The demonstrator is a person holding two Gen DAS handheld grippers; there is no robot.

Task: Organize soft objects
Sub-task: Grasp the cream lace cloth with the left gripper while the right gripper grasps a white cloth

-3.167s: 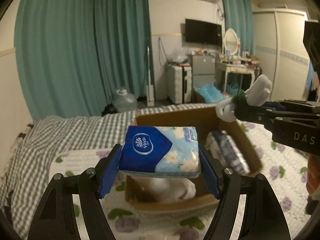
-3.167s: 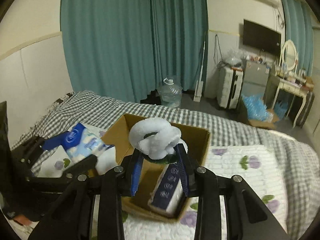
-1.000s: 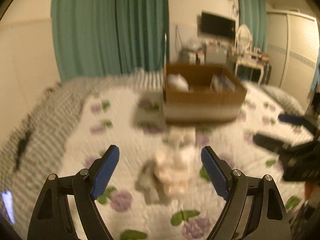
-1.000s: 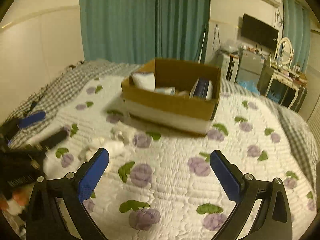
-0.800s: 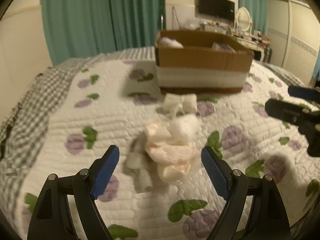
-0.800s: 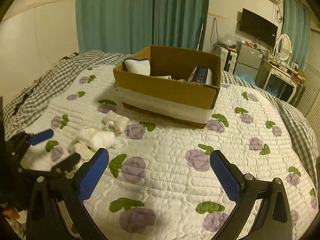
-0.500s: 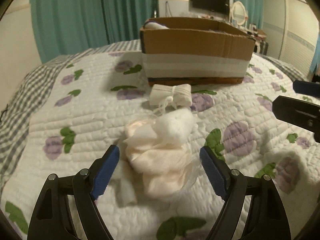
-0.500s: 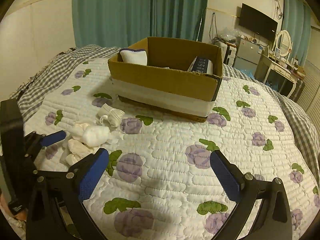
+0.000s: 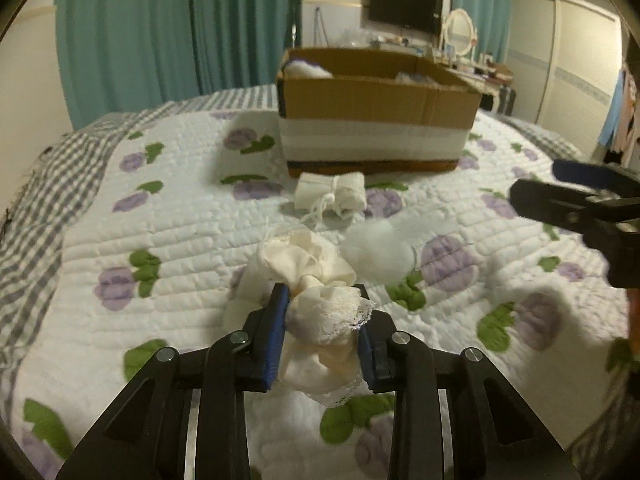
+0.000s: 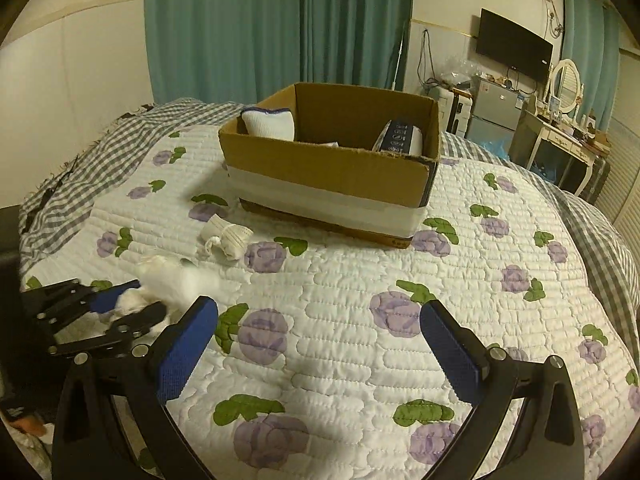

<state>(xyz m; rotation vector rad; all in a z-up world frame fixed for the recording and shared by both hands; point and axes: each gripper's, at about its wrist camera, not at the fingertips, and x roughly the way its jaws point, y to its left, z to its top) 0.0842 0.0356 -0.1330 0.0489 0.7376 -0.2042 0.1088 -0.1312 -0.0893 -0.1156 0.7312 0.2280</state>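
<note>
Now left tongs (image 9: pixel 322 334) grip lace cloth (image 9: pixel 320 320), near box (image 9: pixel 376 120).

The cardboard box (image 9: pixel 378 98) hides most of its contents behind its near wall in the left wrist view, where only blurred white tops peek over the rim. The fluffy white wad (image 10: pixel 176 276) is smeared by blur, perhaps cotton. The left gripper (image 10: pixel 132 304) is cut off at the right wrist view's left edge, its grip half hidden.
</note>
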